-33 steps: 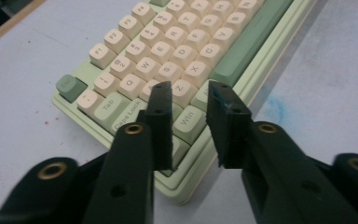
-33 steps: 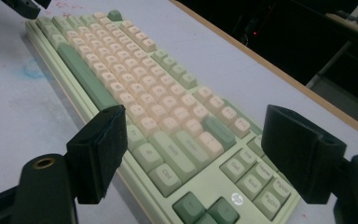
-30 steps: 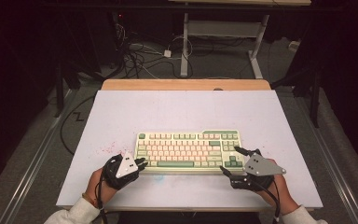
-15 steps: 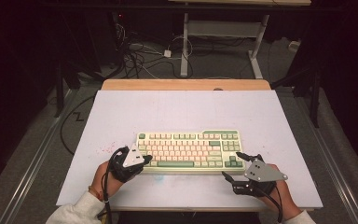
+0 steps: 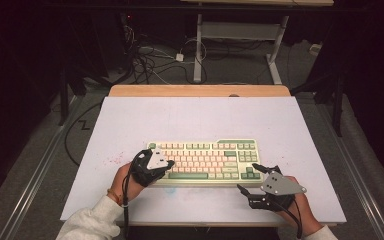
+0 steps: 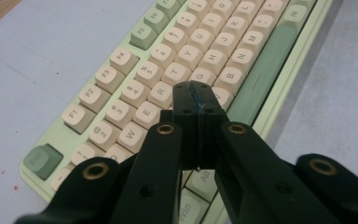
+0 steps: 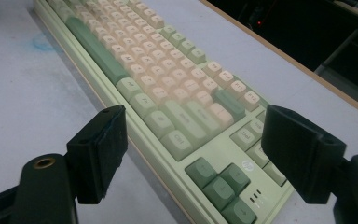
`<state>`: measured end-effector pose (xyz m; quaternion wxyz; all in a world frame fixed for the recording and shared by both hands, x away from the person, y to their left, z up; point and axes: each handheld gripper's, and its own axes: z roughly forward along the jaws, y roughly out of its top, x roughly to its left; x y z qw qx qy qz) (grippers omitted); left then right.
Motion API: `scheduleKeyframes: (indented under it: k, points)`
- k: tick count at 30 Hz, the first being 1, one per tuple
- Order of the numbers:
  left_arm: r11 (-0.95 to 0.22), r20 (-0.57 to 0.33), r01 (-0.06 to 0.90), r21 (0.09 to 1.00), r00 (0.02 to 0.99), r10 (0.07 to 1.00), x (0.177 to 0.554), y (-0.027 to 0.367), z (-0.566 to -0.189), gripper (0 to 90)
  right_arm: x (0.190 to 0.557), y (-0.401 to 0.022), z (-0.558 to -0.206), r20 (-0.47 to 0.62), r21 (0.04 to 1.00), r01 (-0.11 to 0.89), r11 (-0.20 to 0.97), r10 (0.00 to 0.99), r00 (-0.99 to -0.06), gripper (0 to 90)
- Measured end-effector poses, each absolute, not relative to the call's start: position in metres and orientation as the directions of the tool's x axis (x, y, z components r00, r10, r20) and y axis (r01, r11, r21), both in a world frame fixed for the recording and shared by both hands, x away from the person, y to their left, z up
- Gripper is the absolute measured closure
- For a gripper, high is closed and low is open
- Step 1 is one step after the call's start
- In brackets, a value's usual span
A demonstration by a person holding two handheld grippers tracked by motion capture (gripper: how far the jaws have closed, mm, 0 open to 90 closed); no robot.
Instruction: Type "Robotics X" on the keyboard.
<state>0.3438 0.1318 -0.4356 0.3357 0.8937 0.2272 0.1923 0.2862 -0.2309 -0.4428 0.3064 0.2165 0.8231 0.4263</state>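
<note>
A pale green keyboard (image 5: 205, 150) with cream and green keys lies across the near half of the table. My left gripper (image 5: 170, 163) is shut with nothing between its jaws, and its tips hover over the keys at the keyboard's left end. In the left gripper view the closed jaws (image 6: 196, 95) point down at the letter rows of the keyboard (image 6: 200, 28), close above the keycaps. My right gripper (image 5: 248, 177) is open at the keyboard's near right corner. In the right gripper view its jaws (image 7: 200, 154) stand wide apart, framing the arrow keys of the keyboard (image 7: 168, 74) without touching them.
The keyboard rests on a pale lilac table top (image 5: 195, 115) with a wooden strip (image 5: 200, 90) along its far edge. Beyond it, cables (image 5: 150, 57) lie on the floor by the legs of a white desk frame (image 5: 198, 45). Faint red specks mark the table at the left.
My left gripper has moved right and a little up, from beside the keyboard's left edge to over its left keys. The right gripper has stayed put.
</note>
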Motion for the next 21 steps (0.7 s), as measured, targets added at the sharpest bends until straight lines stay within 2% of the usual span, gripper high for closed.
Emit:
scheduleKeyframes:
  k: [21]
  points:
    - [-0.709,0.19,0.286,0.644,0.838,0.511,0.374,0.104,-0.442,87.6,0.287,-0.229,-0.447,-0.325,0.823,0.1,0.559,0.607,-0.725,23.7]
